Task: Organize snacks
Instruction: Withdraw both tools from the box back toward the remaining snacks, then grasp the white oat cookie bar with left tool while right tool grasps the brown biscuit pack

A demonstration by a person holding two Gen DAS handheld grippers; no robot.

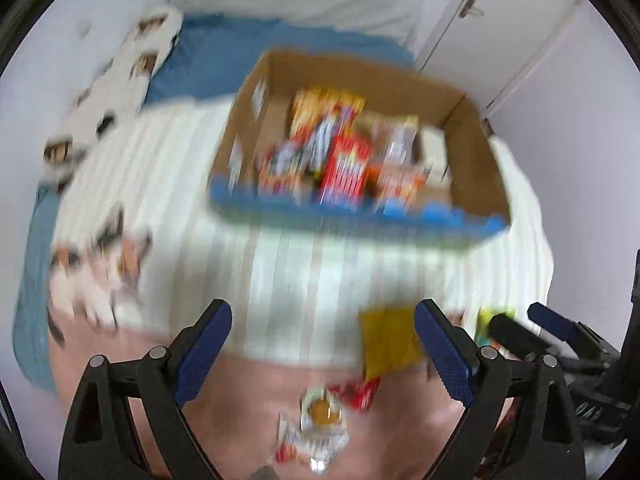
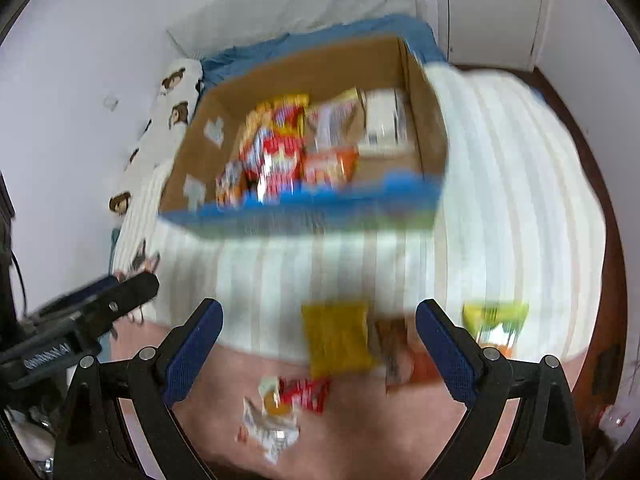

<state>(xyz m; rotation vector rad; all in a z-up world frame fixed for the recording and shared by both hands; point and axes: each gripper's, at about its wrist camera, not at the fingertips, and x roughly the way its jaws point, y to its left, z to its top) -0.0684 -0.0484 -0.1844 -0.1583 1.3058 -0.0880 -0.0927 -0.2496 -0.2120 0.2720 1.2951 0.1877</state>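
An open cardboard box (image 1: 476, 148) (image 2: 428, 128) with a blue front rim stands on a bed, holding several colourful snack packs (image 1: 340, 152) (image 2: 280, 152). Loose snacks lie on the blanket nearer me: a yellow packet (image 1: 388, 340) (image 2: 336, 336), a red packet (image 1: 360, 394) (image 2: 306, 394), a clear pack with an orange centre (image 1: 320, 412) (image 2: 274, 408) and a green-yellow packet (image 2: 496, 320). My left gripper (image 1: 322, 344) hangs open above them, nothing between its blue pads. My right gripper (image 2: 318, 344) is open and empty too. Both views are motion-blurred.
The bed carries a white striped blanket (image 1: 280, 272) (image 2: 500, 200), a pink blanket (image 1: 248, 400) at the near edge and a blue sheet (image 1: 240, 52). A printed pillow (image 1: 120, 80) lies along the white wall. White cupboard doors (image 1: 480, 20) stand at the back right.
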